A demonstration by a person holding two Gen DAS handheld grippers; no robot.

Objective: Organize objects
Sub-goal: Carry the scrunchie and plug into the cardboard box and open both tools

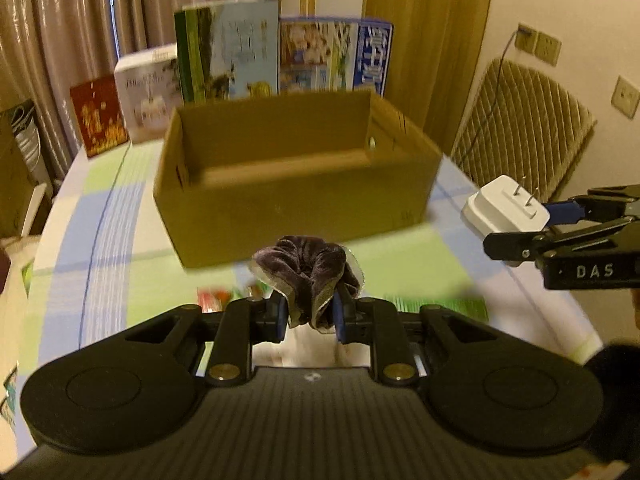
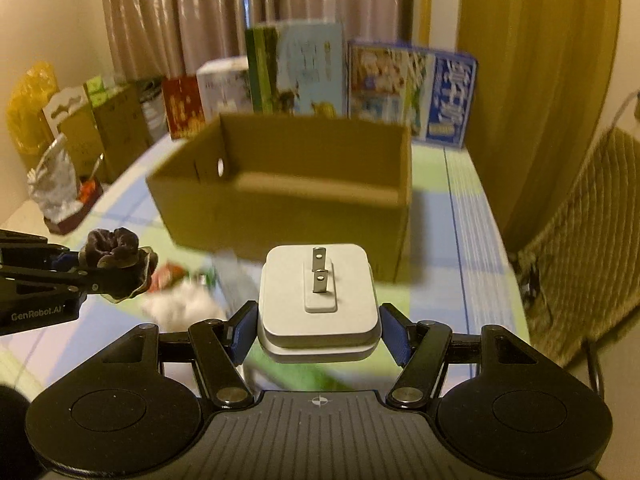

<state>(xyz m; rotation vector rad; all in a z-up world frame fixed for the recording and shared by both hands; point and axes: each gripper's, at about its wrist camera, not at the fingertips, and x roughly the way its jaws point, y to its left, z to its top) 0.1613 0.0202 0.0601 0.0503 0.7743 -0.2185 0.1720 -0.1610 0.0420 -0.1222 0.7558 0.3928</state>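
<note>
I have both loads up off the desk (image 1: 108, 216) and short of the cardboard box (image 1: 296, 184), which sits open-topped ahead of me. My left tongs (image 1: 310, 312) are clenched on a dark velvet scrunchie (image 1: 308, 272), which bunches up above the pads. My right tongs (image 2: 318, 332) are clamped on the sides of a white plug adapter (image 2: 318, 300), its two prongs pointing up and forward.

The adapter worries me more: it is smooth, it looks heavy for its size, and it is pinched only at its lower edges, so a jolt or a tilt over the box wall could let it slide out and land on the desk. The scrunchie is soft; if I let go too low it may cling to a pad instead of dropping. The frames are blurred, so I can't be sure how much clearance the near wall leaves me, and clipping it could shove the box towards the upright cartons (image 1: 228, 52) behind.
</note>
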